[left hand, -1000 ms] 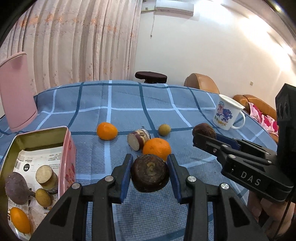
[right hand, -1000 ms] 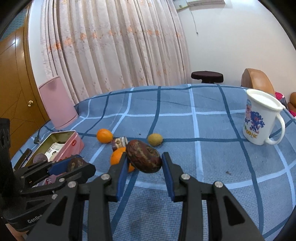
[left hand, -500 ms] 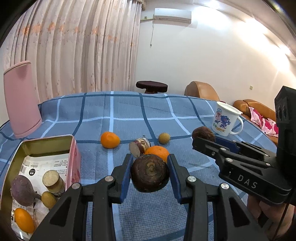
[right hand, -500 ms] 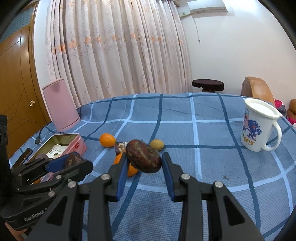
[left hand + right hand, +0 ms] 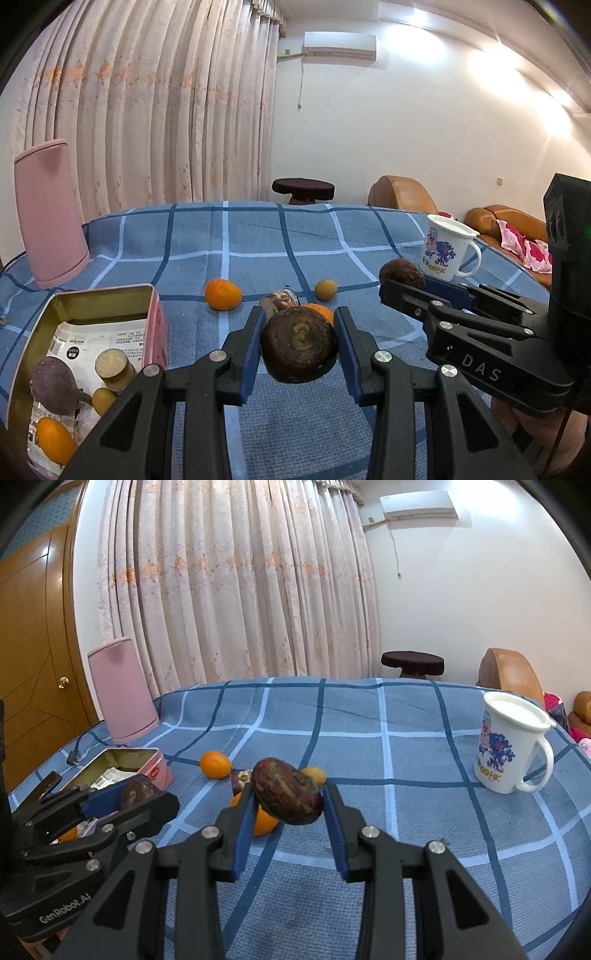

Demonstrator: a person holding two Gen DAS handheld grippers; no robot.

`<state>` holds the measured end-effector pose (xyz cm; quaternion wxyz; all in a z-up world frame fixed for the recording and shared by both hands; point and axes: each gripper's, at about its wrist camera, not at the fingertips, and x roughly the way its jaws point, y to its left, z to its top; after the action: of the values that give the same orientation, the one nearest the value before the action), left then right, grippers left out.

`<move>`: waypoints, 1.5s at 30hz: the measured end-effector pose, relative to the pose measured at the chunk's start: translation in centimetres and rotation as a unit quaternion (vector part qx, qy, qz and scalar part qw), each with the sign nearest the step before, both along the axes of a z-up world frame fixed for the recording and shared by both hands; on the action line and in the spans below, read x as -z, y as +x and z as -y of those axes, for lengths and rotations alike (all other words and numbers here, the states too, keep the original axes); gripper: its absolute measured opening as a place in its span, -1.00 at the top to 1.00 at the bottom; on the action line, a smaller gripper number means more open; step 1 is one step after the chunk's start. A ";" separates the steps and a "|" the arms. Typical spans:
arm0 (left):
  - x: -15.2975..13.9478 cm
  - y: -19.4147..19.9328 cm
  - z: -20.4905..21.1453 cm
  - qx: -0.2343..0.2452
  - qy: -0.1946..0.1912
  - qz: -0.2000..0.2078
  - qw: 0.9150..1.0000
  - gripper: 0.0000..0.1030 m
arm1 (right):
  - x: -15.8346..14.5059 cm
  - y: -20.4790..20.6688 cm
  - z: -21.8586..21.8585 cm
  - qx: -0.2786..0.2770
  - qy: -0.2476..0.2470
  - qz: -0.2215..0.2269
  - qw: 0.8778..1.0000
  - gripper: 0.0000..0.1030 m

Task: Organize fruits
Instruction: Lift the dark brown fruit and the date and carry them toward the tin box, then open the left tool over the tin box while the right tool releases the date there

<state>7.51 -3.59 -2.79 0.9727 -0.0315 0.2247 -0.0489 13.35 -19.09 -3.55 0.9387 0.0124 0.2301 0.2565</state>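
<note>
Left wrist view: our left tool (image 5: 300, 349) clamps a dark round fruit (image 5: 299, 345) above the tabletop (image 5: 258, 236); our right tool (image 5: 287, 800) grips a mottled brown fruit (image 5: 286, 791). The tin (image 5: 157, 325) lies left of and below the left tool; we judge carry across, lower inside, then release. Versus earlier frames, both tools tipped upward; grips unchanged.

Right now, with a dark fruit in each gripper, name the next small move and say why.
Probably swing the left gripper left over the open tin and let go there. It is shut on a dark round fruit held off the cloth, the tin lies just to its left with produce already inside, and the right gripper is farther off.
</note>
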 end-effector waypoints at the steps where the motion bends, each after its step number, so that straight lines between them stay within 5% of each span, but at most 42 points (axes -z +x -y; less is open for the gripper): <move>1: -0.1 -0.1 0.0 -0.001 0.001 0.004 1.000 0.22 | -0.1 -0.2 0.0 0.000 -0.001 0.005 1.000 0.25; 45: -1.4 -3.5 -8.1 -0.081 -0.011 0.012 0.997 0.22 | -1.8 -2.3 -9.1 -0.084 -0.034 0.021 0.996 0.25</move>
<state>4.02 4.50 -1.36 0.9758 -0.0595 0.2087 0.0269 11.09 -9.99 -1.80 0.9185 -0.0442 0.2188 0.3265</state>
